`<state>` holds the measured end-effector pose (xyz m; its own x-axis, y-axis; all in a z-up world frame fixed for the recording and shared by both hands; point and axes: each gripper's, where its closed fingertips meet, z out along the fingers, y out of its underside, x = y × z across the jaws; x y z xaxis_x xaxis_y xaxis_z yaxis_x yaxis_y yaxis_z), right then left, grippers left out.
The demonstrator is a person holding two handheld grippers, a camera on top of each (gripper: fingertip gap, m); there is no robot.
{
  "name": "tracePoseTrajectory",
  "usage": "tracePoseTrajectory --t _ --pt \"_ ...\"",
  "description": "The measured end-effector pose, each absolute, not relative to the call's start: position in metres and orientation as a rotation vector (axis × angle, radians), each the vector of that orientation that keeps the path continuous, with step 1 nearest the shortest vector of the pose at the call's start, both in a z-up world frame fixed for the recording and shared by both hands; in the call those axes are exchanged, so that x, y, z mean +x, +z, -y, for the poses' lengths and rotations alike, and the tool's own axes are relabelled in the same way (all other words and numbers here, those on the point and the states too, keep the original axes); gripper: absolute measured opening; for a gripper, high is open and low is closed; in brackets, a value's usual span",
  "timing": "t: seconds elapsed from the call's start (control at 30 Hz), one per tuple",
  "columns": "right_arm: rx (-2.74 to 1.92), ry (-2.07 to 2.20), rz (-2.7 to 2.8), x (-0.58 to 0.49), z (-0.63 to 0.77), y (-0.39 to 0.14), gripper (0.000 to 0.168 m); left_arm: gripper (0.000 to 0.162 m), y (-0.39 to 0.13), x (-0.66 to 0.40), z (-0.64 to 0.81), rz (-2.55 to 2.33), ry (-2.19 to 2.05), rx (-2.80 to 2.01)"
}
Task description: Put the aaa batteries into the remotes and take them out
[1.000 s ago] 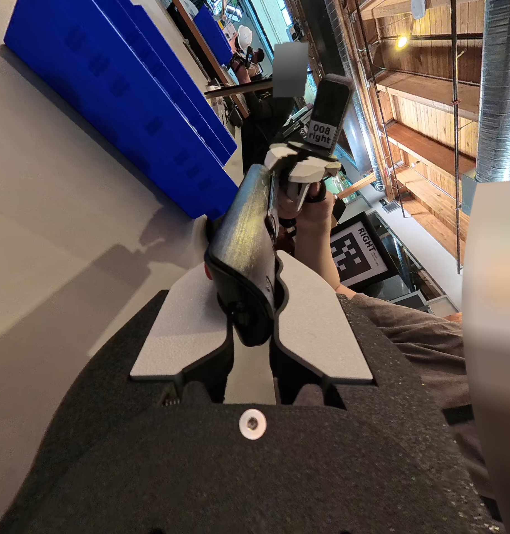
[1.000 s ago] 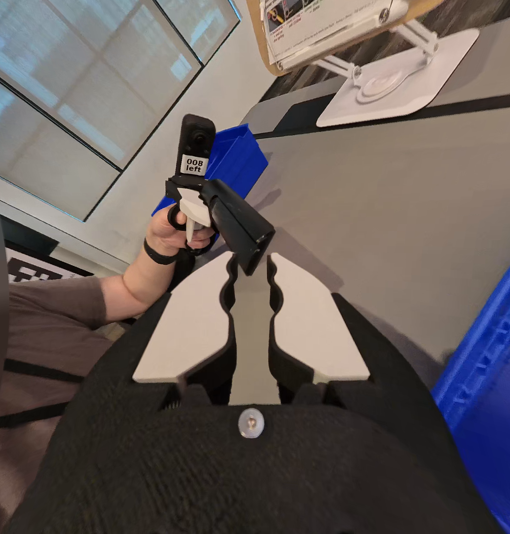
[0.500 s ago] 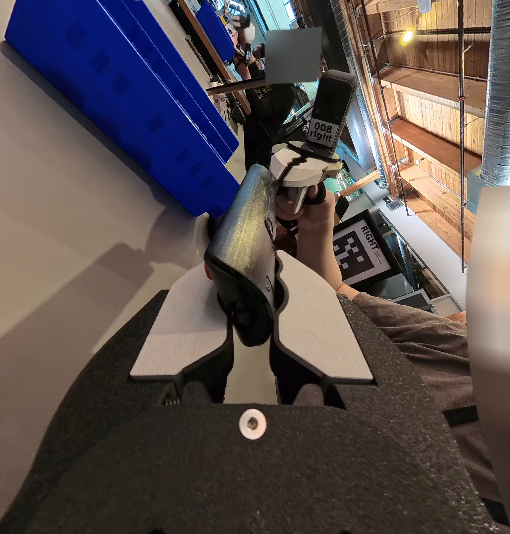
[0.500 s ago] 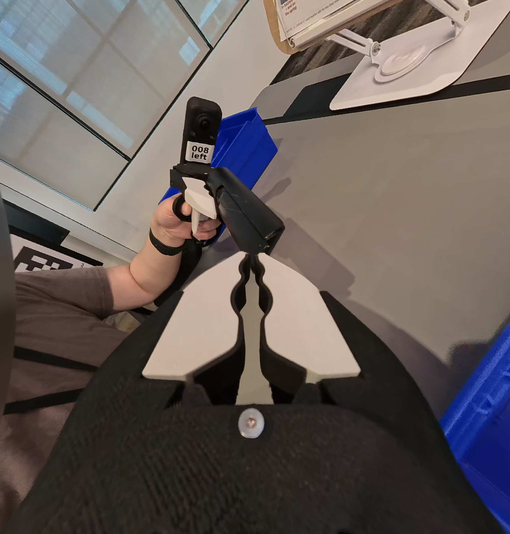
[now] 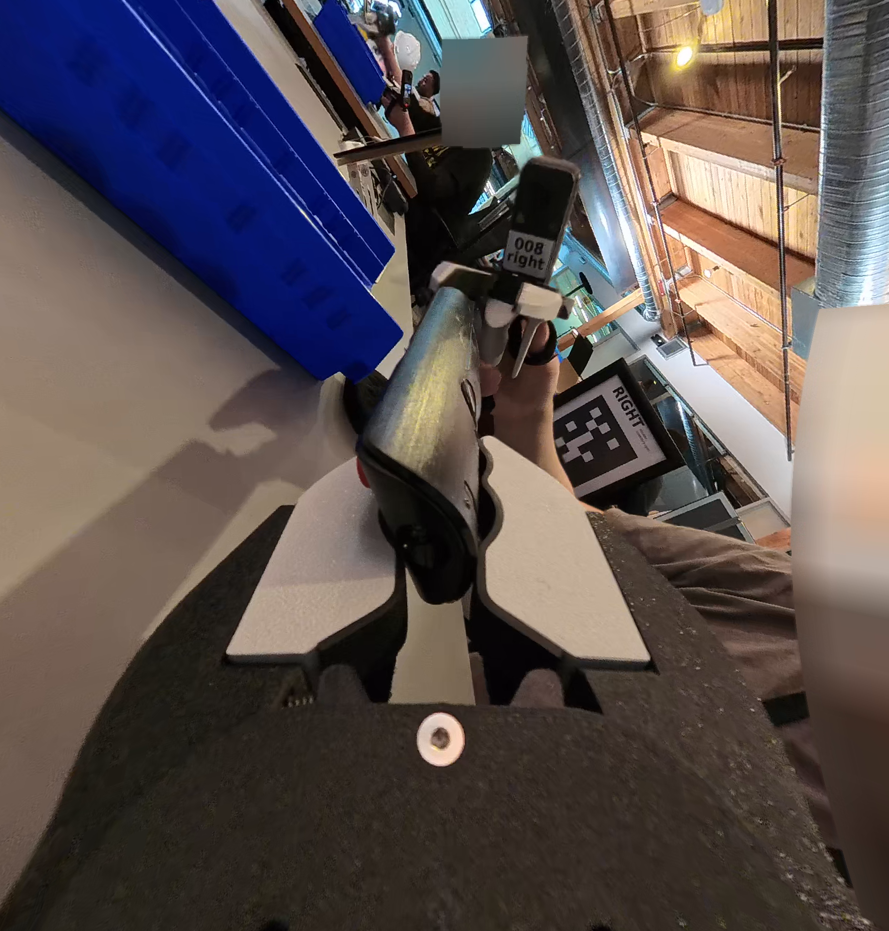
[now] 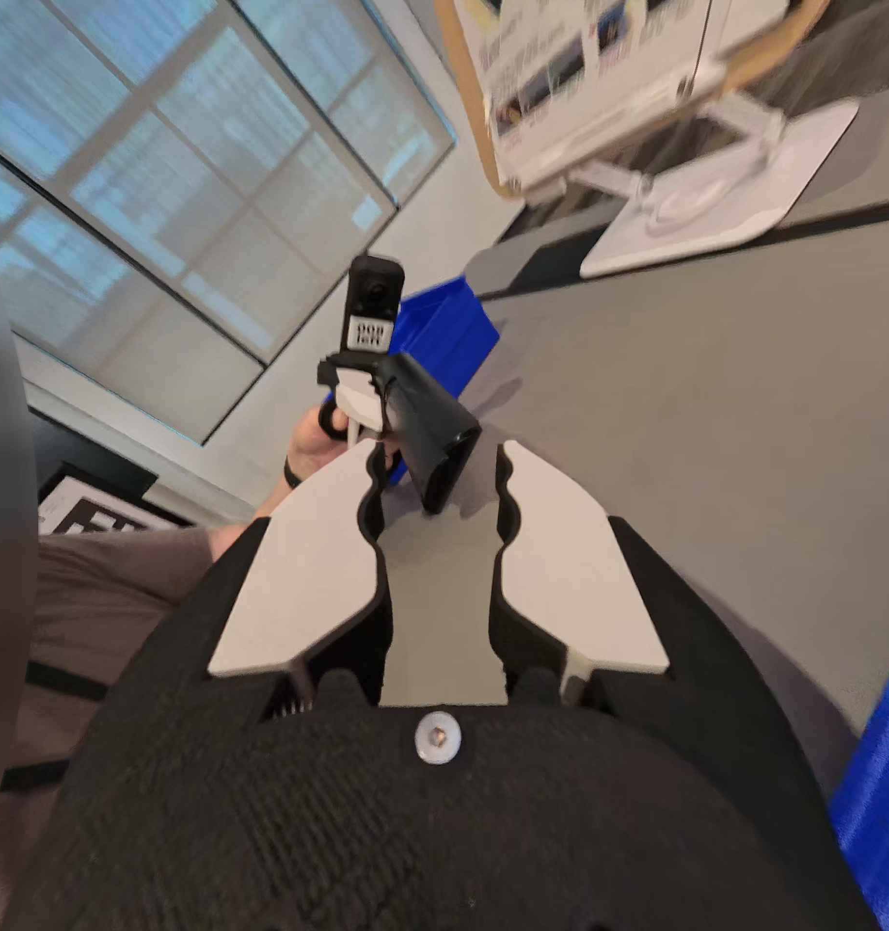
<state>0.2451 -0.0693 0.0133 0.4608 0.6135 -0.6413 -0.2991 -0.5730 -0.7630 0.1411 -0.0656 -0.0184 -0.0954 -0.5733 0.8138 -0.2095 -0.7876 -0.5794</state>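
Both grippers, left gripper (image 5: 435,504) and right gripper (image 6: 435,483): black foam-textured body, two light-grey wavy-edged fingers (image 5: 548,564), one silver screw (image 5: 440,739) near centre. Black camera stick with white label on top, white trigger. Person wears brown sleeve (image 6: 110,569), black wristband (image 6: 290,476).

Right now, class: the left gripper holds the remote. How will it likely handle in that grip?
The remote looks rigid, so it probably won't flex. Its glossy, curved back may slip between the left gripper's pads. Held near one end, it could pivot.
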Motion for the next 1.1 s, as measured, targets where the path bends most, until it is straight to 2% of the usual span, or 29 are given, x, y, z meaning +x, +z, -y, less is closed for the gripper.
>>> tracePoseTrajectory --t 0.07,0.13,0.17,0.27,0.4,0.53,0.63,1.1 --pt "-1.665 1.156 0.318 0.251 0.073 0.032 0.039 0.025 -0.015 0.138 0.064 -0.862 -1.959 -1.905" --pt "-1.522 1.016 0.509 0.249 0.087 0.048 0.022 0.025 -0.011 0.133 0.063 -0.874 -1.954 -1.907" --pt "-1.452 0.945 0.629 0.246 0.095 0.052 0.019 0.025 -0.01 0.13 0.062 -0.881 -1.951 -1.909" --pt "-1.389 0.742 0.921 0.238 0.106 0.038 0.02 0.025 -0.006 0.122 0.063 -0.914 -1.975 -1.915" --pt "-1.374 0.54 1.021 0.232 0.096 0.028 0.021 0.025 -0.002 0.114 0.065 -0.946 -2.004 -1.919" --pt "-1.345 0.506 1.072 0.221 0.097 0.029 0.019 0.025 -0.001 0.112 0.064 -0.942 -2.028 -1.914" --pt "-1.345 0.5 1.116 0.216 0.099 0.025 0.008 0.025 -0.001 0.112 0.066 -0.952 -2.038 -1.912" --pt "-1.366 0.517 1.141 0.212 0.1 0.022 0.009 0.025 0.0 0.115 0.071 -0.977 -2.055 -1.905"
